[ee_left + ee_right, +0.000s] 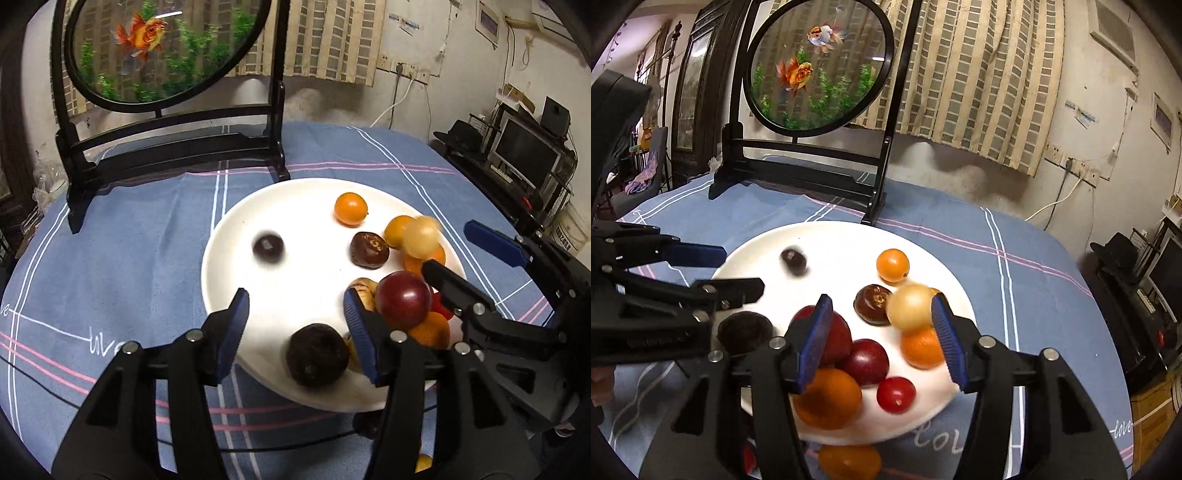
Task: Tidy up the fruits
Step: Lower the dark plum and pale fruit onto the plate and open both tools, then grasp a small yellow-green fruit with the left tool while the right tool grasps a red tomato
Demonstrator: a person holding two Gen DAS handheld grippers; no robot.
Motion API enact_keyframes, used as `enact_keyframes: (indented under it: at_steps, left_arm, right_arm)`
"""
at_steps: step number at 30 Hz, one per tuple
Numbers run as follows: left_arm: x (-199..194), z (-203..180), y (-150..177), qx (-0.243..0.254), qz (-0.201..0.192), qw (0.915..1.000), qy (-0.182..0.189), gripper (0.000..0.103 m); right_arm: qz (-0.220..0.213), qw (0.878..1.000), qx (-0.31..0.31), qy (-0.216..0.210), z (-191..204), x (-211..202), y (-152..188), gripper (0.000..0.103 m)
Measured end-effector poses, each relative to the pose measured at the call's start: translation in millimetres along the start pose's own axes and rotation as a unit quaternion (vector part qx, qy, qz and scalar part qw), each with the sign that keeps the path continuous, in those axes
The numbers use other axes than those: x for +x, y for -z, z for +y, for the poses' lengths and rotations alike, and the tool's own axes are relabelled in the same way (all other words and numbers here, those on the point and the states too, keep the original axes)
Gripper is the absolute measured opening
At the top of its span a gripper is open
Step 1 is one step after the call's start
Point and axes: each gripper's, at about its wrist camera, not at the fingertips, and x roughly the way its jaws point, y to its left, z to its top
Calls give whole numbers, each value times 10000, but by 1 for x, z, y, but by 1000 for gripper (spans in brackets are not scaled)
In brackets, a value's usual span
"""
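Fruits [866,360] mostly lie on the white plate [827,236] on the bench; a few remain just off its near rim. Left gripper [293,314] and right gripper [881,321] hover part-open, empty.

You had a white plate [783,240] on a blue cloth [1034,266] lined in pink and white. On the plate sat orange fruits [892,265], dark red plums [868,362], a pale yellow ball [909,306] and a blackish-brown fruit [317,355].
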Motion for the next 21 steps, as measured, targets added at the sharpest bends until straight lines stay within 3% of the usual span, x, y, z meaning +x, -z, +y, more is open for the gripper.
enact_keyframes:
  at_steps: [9,21]
  left_arm:
    - [-33,-17,28,125,-32,9997,193,60]
    - [-56,-53,97,231,410,9975,528,61]
  right_arm:
    - [181,9987,463,-105,-21,-33,23,56]
    - [298,9959,844,-116,-30,-75,63,56]
